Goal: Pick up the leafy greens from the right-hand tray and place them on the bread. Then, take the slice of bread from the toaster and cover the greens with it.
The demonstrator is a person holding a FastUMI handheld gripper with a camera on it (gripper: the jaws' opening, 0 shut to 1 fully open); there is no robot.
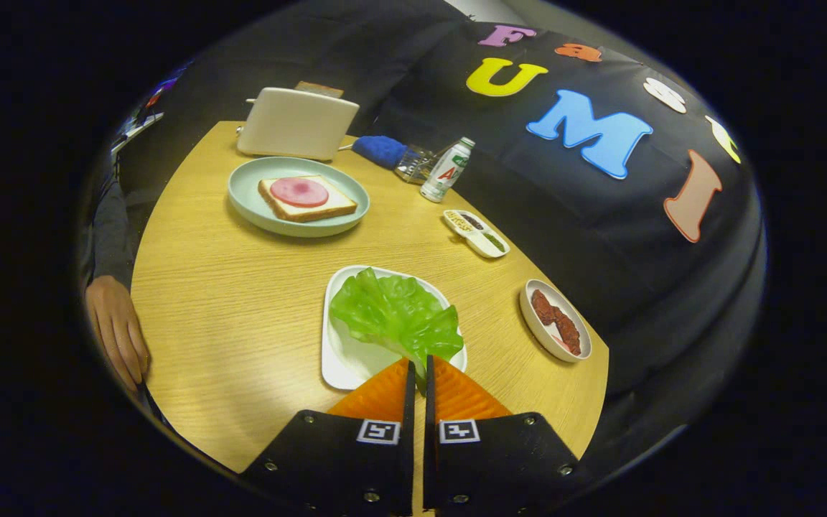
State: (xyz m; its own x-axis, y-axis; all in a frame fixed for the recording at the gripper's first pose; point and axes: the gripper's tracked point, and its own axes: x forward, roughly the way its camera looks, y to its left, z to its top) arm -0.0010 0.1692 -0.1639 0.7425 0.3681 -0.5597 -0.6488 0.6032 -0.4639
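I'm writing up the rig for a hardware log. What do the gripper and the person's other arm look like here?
The gripper has two wedge-shaped fingers with ribbed faces, tapering to points. Each sits on a black angular mount fixed with small screws and bearing a square black-and-white marker. No cables show. The person's hand at the wooden table's edge comes out of a dark grey sleeve.

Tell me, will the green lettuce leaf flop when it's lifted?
Probably it droops: the lettuce leaf looks thin and ruffled, sprawling over its white tray. Likely light too. The gripper fingers look nearly closed on its near edge, so the far side may dangle.
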